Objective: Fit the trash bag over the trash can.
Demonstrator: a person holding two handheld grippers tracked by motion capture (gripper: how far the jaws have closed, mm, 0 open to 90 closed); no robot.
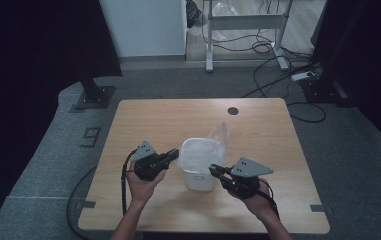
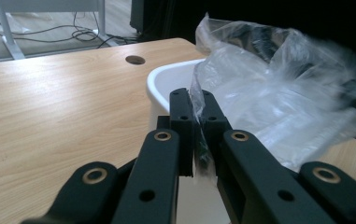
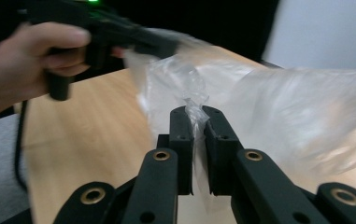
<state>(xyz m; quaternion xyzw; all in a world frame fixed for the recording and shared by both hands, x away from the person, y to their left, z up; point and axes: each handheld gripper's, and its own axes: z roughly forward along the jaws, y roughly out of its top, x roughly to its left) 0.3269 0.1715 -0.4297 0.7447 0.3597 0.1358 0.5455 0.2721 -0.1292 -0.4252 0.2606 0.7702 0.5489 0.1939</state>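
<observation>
A small white bin (image 1: 198, 170) stands on the wooden table (image 1: 153, 120), lined by a clear plastic bag (image 1: 213, 142) that bulges above its rim. My left gripper (image 1: 177, 152) is at the bin's left rim, shut on the bag's edge (image 2: 195, 100); the white bin rim (image 2: 164, 81) curves just behind its jaws. My right gripper (image 1: 213, 170) is at the bin's front right, shut on a twisted pinch of the bag (image 3: 194, 109). In the right gripper view the other hand and left gripper (image 3: 168, 46) hold the film farther off.
A round cable hole (image 1: 233, 110) sits near the table's far edge. Cables (image 1: 268, 50) and a desk frame (image 1: 243, 22) lie on the floor beyond. Bare tabletop spreads left of the bin and along the front edge.
</observation>
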